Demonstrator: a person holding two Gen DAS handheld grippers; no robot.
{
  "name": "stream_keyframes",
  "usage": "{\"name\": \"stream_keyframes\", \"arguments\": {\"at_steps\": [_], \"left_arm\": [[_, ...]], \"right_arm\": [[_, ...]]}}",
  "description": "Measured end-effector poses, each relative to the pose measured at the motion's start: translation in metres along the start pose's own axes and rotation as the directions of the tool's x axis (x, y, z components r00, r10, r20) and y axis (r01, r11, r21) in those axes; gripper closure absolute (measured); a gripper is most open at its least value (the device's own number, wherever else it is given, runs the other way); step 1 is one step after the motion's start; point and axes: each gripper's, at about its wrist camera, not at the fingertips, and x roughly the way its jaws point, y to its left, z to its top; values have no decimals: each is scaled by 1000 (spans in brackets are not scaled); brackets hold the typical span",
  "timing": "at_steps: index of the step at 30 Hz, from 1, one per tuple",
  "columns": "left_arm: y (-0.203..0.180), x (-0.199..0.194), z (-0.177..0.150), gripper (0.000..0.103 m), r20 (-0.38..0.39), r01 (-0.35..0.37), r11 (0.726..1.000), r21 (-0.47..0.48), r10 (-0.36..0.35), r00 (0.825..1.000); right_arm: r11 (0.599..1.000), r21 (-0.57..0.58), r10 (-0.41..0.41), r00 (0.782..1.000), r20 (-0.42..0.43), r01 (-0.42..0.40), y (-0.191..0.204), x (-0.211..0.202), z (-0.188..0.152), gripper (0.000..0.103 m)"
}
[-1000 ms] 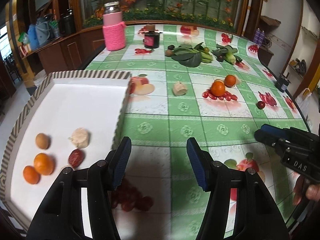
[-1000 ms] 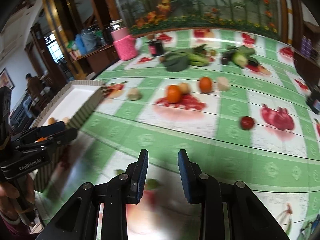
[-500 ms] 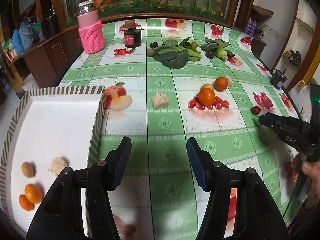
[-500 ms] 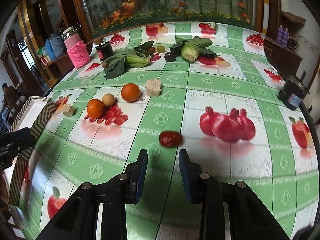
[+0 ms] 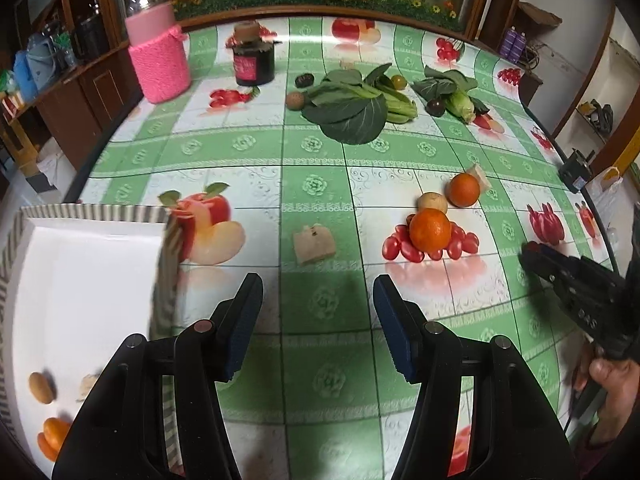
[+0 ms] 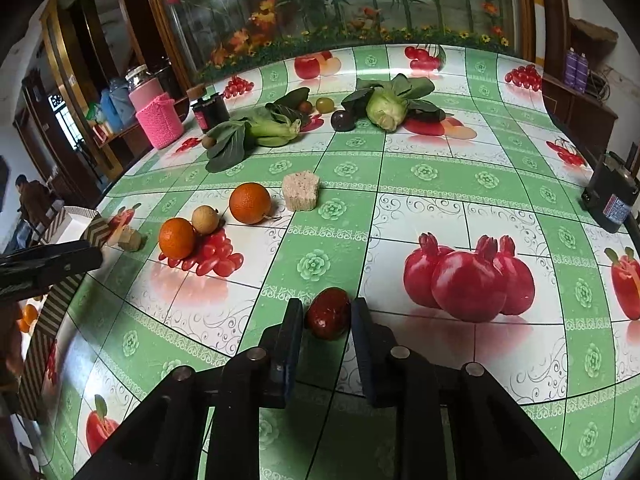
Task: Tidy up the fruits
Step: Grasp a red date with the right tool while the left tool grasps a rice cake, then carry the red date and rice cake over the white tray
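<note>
The right gripper (image 6: 325, 322) has just been closing its fingers around the red date (image 6: 328, 313), seemingly gripping it; the left gripper (image 5: 318, 322), fingers wide and empty, hovers nearer the tray (image 5: 92, 272).

Pink knitted jar (image 5: 158, 60), dark jar (image 5: 254, 60), leafy greens (image 5: 352, 106) on tablecloth (image 5: 316, 308).

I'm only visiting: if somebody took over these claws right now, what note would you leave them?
Right claw: its jaws have just been closing and now grip the dark red oval date, which rests on the green checked tablecloth.
Left claw: open, empty, above the cloth beside the white tray with the striped rim.
Done: small oranges and a brown fruit lie in the tray.
Left: carry the date to the tray, then probably the two loose oranges and the tan round fruit.
</note>
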Motion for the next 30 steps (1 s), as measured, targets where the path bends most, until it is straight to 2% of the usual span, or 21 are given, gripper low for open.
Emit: {"name": "stream_keyframes", "arguments": {"at_steps": [6, 14, 15, 16, 18, 22, 30], "left_arm": [[-5, 21, 13, 45, -18, -23, 1000, -4, 23, 1000], [-4, 41, 23, 46, -33, -4, 1000, 1, 4, 999], [-3, 43, 23, 50, -36, 4, 1000, -2, -4, 999], [-1, 46, 23, 63, -43, 16, 1000, -8, -17, 999], [-1, 46, 22, 77, -32, 12, 1000, -1, -12, 999], [1, 39, 18, 78, -29, 32, 999, -7, -32, 999], [1, -8, -10, 78, 55, 50, 999, 17, -51, 997]], "right_arm": [[1000, -5, 19, 1000, 0, -19, 0, -1, -2, 79], [998, 13, 56, 998, 4, -56, -3, -1, -3, 79], [998, 14, 59, 998, 5, -59, -4, -1, -3, 79], [998, 17, 63, 998, 5, -63, -4, -1, -3, 79], [997, 27, 73, 997, 7, -73, -5, -2, -3, 79], [997, 23, 71, 997, 7, -71, -5, -2, -3, 79], [998, -13, 56, 998, -3, -56, 9, -9, -9, 79]]}}
